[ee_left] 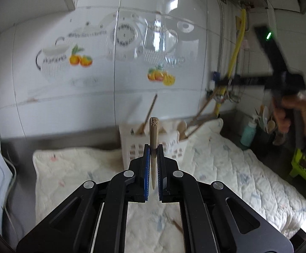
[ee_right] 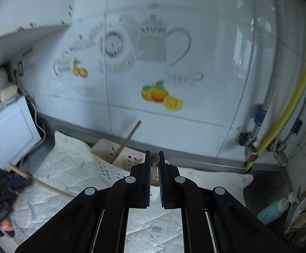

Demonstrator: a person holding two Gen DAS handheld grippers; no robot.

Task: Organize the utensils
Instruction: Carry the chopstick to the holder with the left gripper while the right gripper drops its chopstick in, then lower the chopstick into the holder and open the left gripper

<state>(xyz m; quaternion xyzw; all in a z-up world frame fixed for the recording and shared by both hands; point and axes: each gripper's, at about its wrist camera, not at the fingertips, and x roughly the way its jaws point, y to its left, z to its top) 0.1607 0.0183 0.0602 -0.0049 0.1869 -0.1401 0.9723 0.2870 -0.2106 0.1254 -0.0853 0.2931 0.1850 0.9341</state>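
My left gripper (ee_left: 153,147) is shut on a pale wooden utensil handle (ee_left: 153,135) that sticks up between its blue pads. It hangs over the quilted white cloth (ee_left: 226,168), just in front of a white perforated basket (ee_left: 132,145) that holds wooden utensils. My right gripper (ee_right: 155,155) is shut on another wooden utensil (ee_right: 154,164), whose brown end shows below the pads. It is above the same basket (ee_right: 110,168), where a wooden stick (ee_right: 127,141) leans. In the left wrist view the right gripper (ee_left: 218,82) is blurred at the upper right, carried by a hand (ee_left: 290,113).
A teal pump bottle (ee_right: 273,210) and a holder of spoons (ee_right: 302,217) stand at the right by the wall. Yellow hose (ee_right: 290,105) and valves run down the tiled wall. A white appliance (ee_right: 9,130) sits at the left, and a green stand (ee_left: 302,166) at the right.
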